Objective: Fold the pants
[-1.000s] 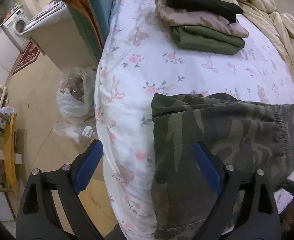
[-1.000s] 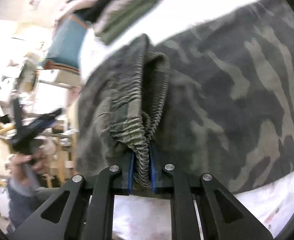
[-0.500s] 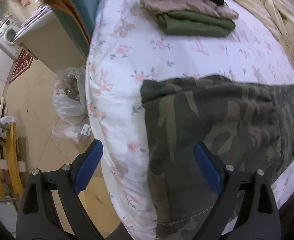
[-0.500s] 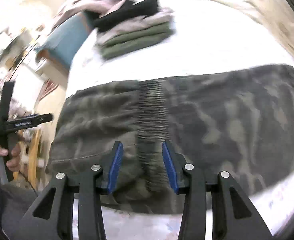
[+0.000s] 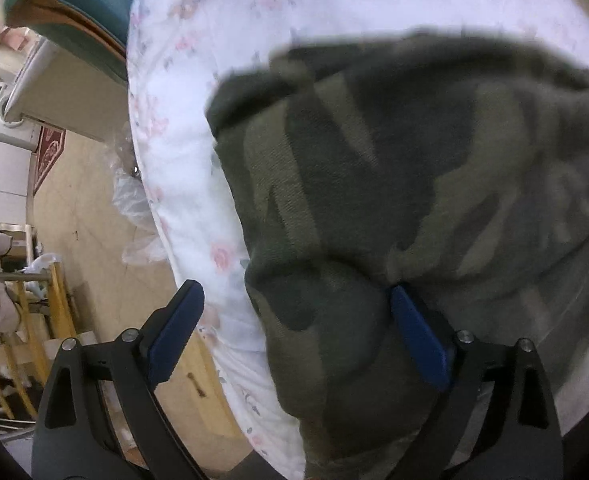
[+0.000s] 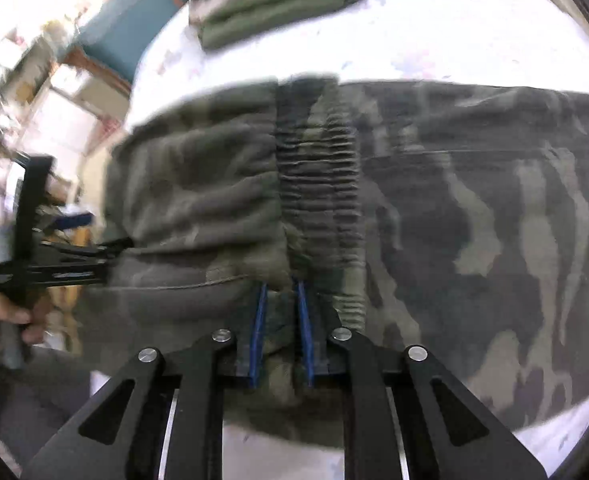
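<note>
- Pants [image 6: 434, 216] lie across the near edge of the bed [image 5: 182, 128], one end draped over the left edge, already doubled so the ribbed waistband [image 6: 318, 168] rests on top.
- Your right gripper [image 6: 280, 332] looks pinched onto fabric at the near edge just below the waistband; the view is blurred, so confirm you hold every layer before lifting.
- Your left gripper [image 5: 294, 332] is spread wide, its right finger [image 5: 414, 332] touching the cloth, its left one off the bed's edge.
- Close the left gripper on the fold's edge at matching height, so both corners travel together.
- Both grippers point forward across the bed, low and nearly level.
</note>
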A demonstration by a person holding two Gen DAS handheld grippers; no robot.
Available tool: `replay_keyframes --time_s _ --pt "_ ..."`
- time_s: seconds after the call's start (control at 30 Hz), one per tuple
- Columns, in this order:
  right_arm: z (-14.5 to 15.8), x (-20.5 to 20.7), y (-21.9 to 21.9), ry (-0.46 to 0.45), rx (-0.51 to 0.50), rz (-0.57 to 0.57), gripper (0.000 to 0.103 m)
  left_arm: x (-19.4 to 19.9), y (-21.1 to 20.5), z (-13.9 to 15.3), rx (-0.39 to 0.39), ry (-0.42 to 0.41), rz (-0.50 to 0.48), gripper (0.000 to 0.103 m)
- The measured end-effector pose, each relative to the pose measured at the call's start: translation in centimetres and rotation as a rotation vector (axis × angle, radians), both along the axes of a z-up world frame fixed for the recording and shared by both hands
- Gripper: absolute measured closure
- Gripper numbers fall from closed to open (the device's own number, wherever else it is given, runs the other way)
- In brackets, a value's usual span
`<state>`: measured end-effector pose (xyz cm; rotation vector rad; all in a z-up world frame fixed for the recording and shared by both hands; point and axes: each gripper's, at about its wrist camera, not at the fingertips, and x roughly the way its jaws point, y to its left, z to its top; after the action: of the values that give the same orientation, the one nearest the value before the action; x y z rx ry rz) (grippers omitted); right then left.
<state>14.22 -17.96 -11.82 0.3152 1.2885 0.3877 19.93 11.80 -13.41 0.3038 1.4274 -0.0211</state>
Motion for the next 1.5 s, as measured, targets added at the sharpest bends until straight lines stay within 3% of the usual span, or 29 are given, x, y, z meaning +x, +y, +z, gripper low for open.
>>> replay_keyframes --time_s 0.1,0.17,0.2,0.33,0.43,0.57,0.67,0.9,0.93,0.97,1.0,1.07,1.17,1.2,1.37,1.5 --pt "2.4 -1.9 -4.7 -0.056 0.04 -0.11 0.073 -0.1 0.2 3.5 -0.083 -0.096 0.047 0.01" --pt "3.4 -2.9 -8.4 -0.091 0.052 -0.212 0.04 -0.3 0.5 5.5 -0.171 -0.141 0.091 0.01" --pt "3.9 -3.7 -11.2 -0.119 0.044 -0.297 0.035 -0.3 0.6 6.3 -0.2 -0.162 0.111 0.01" --pt "4.6 -6.4 -21.3 -0.162 -0.028 -0.618 0.034 -0.1 1.0 8.0 -0.236 -0.242 0.188 0.01" --pt "3.6 -9.6 -29.0 -0.12 -0.069 -0.927 0.034 0.8 0.4 8.1 -0.233 -0.266 0.217 0.01" --pt "1.0 -11.4 -33.4 -0.032 -0.034 -1.08 0.034 1.8 0.2 7.9 -0.239 -0.28 0.231 0.01" --pt "-1.5 -10.3 -33.9 0.016 -0.026 -1.038 0.033 2.0 0.2 8.0 -0.226 -0.3 0.218 0.01" --pt "-3.6 -6.4 -33.4 -0.091 0.106 -0.955 0.037 2.3 0.3 7.6 -0.242 -0.278 0.216 0.01" --pt "-3.2 -6.1 -34.0 -0.104 0.1 -0.949 0.05 2.3 0.2 7.7 -0.236 -0.284 0.209 0.01" --pt "-3.2 -5.6 -34.1 -0.113 0.099 -0.936 0.074 2.2 0.2 7.7 -0.226 -0.291 0.203 0.01" --pt "-3.2 -5.3 -34.1 -0.115 0.098 -0.915 0.086 2.2 0.1 7.8 -0.218 -0.297 0.198 0.01" --pt "-2.6 -4.6 -33.7 -0.137 0.084 -0.872 0.086 2.1 0.1 7.9 -0.211 -0.304 0.193 0.01" --pt "0.9 -4.3 -31.9 -0.263 0.024 -0.784 0.086 2.1 0.2 8.0 -0.224 -0.299 0.194 0.01" --pt "3.0 -3.9 -30.2 -0.337 0.0 -0.706 0.086 2.1 0.2 8.0 -0.228 -0.298 0.195 0.01" --pt "9.3 -3.1 -20.0 -0.514 -0.043 -0.318 0.087 1.4 0.0 8.7 -0.24 -0.314 0.173 0.01" --pt "9.8 -4.2 -9.8 -0.532 -0.077 0.006 0.086 0.9 -0.1 9.1 -0.219 -0.335 0.141 0.01"
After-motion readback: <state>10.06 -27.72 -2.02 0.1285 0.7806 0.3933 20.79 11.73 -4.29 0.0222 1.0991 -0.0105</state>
